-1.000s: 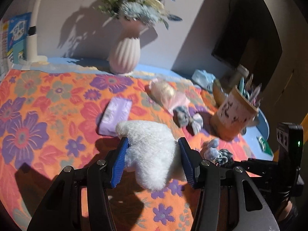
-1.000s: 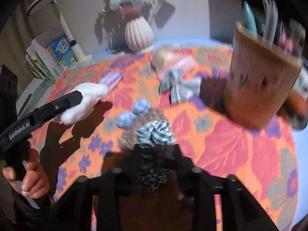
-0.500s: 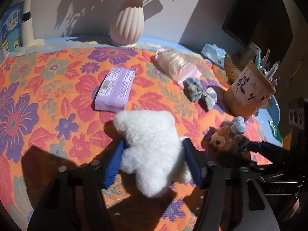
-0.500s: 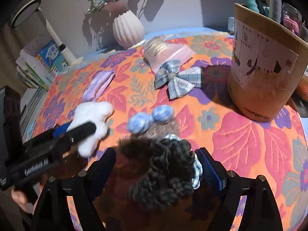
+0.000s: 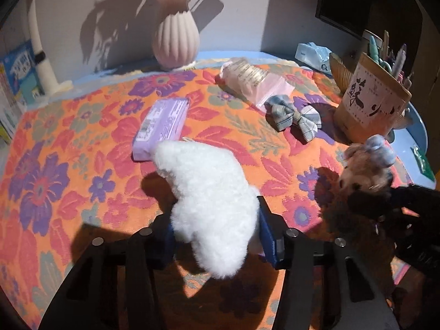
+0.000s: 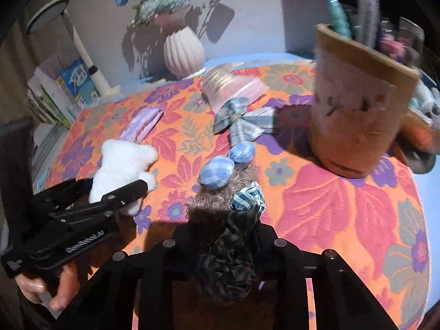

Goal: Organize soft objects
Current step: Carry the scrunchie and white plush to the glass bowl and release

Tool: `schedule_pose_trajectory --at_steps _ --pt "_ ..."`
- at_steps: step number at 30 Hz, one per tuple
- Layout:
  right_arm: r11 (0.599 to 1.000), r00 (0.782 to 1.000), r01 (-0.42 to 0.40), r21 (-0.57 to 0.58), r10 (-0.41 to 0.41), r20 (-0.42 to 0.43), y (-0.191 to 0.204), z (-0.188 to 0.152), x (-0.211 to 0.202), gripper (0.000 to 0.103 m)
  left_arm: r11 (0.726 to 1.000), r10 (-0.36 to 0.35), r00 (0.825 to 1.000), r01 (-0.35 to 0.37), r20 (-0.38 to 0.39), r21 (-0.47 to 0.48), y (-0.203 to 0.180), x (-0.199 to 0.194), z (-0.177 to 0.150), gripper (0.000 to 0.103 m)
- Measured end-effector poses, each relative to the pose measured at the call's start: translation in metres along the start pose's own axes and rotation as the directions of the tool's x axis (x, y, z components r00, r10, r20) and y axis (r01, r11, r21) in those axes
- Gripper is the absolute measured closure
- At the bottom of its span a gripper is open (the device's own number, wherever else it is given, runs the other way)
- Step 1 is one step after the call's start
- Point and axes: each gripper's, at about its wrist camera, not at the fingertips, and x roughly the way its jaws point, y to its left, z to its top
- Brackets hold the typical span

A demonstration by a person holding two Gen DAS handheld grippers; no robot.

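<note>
Left wrist view: the left tongs are closing, blue pads pressed into a white fluffy plush just above the floral surface, beside a purple packet.

Right wrist view: the right tongs are closing on a brown plush toy with blue ears and a checked scrunchie, near a plaid bow.

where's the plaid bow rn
In the left wrist view the plaid bow lies on the flowered cloth, upper right, between the pink packet and the pen cup.
</note>
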Motion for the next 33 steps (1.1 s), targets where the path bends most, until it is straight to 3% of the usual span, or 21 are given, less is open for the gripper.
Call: schedule_pose_trajectory --at_steps 7,16,21,29,33 --pt "0.995 0.999 -0.046 0.090 0.045 0.004 -0.030 -0.001 -0.028 0.072 0.996 -0.087 0.993 0.086 0.083 0.026 -0.027 -0.032 0.008 0.060" --pt "0.974 0.997 0.023 0.227 -0.040 0.071 -0.099 -0.009 -0.081 0.073 0.966 -0.229 0.965 0.208 0.131 0.156 -0.105 -0.060 0.026 0.060" --pt "0.954 0.987 0.050 0.296 -0.092 0.129 -0.138 -0.011 -0.116 0.072 0.943 -0.252 0.958 0.211 0.138 0.257 -0.157 -0.071 0.033 0.060" --pt "0.927 0.967 0.059 0.371 -0.145 0.208 -0.186 -0.004 -0.157 0.073 0.890 -0.357 0.924 0.291 0.138 0.351 -0.228 -0.079 0.054 0.060" --pt "0.921 0.953 0.067 0.383 -0.174 0.250 -0.204 0.012 -0.173 0.073 0.881 -0.354 0.923 0.275 0.152 0.385 -0.259 -0.075 0.070 0.060"
